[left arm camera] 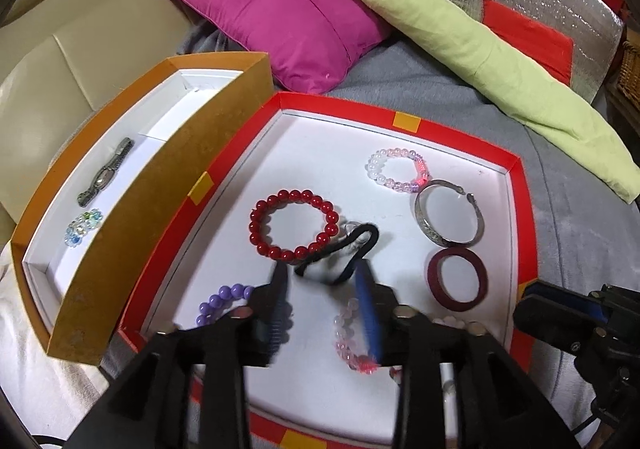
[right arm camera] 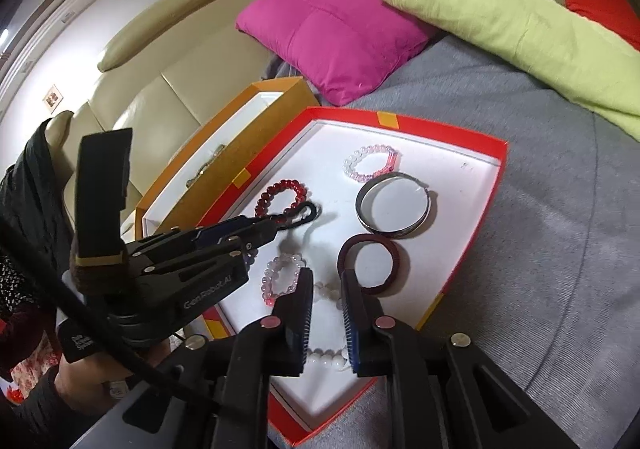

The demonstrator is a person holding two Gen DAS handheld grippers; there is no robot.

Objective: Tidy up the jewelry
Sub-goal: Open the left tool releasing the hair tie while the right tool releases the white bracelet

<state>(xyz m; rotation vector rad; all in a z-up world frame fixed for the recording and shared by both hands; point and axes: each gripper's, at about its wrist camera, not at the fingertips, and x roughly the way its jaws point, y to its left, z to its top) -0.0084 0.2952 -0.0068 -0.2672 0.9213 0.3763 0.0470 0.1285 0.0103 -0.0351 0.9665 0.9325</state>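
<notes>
A red tray (left arm camera: 520,209) (right arm camera: 476,217) holds several bracelets: red beads (left arm camera: 294,225) (right arm camera: 280,195), a black hair tie (left arm camera: 344,253) (right arm camera: 306,213), a pink-white bead ring (left arm camera: 398,171) (right arm camera: 370,163), a silver bangle (left arm camera: 448,215) (right arm camera: 394,205), a maroon ring (left arm camera: 458,277) (right arm camera: 370,263), purple beads (left arm camera: 224,299), pale pink beads (left arm camera: 352,337) (right arm camera: 280,279) and white beads (right arm camera: 326,359). My left gripper (left arm camera: 322,275) (right arm camera: 280,227) is open around the black hair tie. My right gripper (right arm camera: 326,285) is open and empty above the tray's near part.
An orange box (left arm camera: 168,185) (right arm camera: 256,145) left of the tray holds a grey watch (left arm camera: 106,173) and a glass-bead piece (left arm camera: 84,227). Behind lie a magenta cushion (left arm camera: 280,17) (right arm camera: 336,33) and a green cloth roll (left arm camera: 480,49) (right arm camera: 520,25) on grey bedding.
</notes>
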